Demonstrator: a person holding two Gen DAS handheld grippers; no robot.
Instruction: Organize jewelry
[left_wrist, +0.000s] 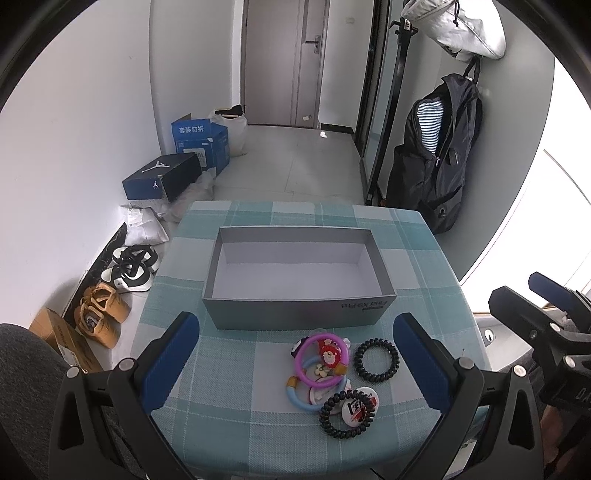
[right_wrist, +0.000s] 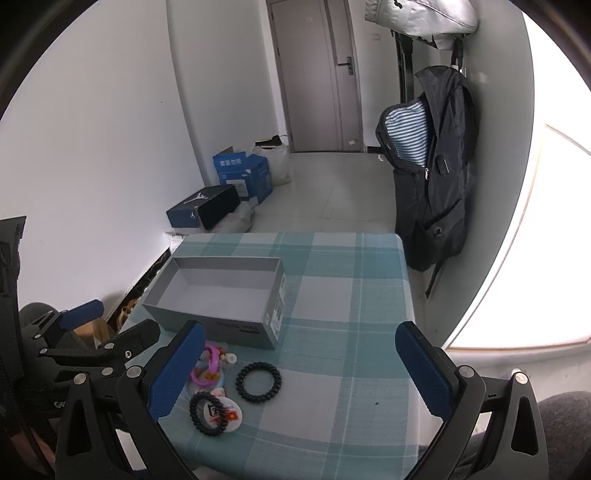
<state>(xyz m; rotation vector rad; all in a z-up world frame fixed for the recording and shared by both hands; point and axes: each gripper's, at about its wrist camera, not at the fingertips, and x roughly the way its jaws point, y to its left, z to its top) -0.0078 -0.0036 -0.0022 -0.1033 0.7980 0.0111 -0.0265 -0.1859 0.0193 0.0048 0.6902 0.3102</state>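
Observation:
An empty grey box (left_wrist: 299, 314) (right_wrist: 207, 325) stands on the checked tablecloth (left_wrist: 229, 376). In front of it lies a jewelry pile: a purple ring (left_wrist: 303, 360) (right_wrist: 210, 363), a light blue ring (left_wrist: 295, 397), a black spiral hair tie (left_wrist: 376, 360) (right_wrist: 258, 382), a second black spiral tie (left_wrist: 347, 415) (right_wrist: 208, 410) lying on round badges (left_wrist: 364, 400) (right_wrist: 227, 411). My left gripper (left_wrist: 295, 339) is open and empty, above the pile. My right gripper (right_wrist: 299, 350) is open and empty, to the right of the pile. The right gripper also shows in the left wrist view (left_wrist: 532, 302), and the left one in the right wrist view (right_wrist: 107, 317).
The table's far edge (left_wrist: 295, 203) drops to a tiled floor. Shoes (left_wrist: 129, 266), shoe boxes (left_wrist: 162, 177) and cartons stand along the left wall. A dark backpack (right_wrist: 432, 166) hangs on the right by the table corner.

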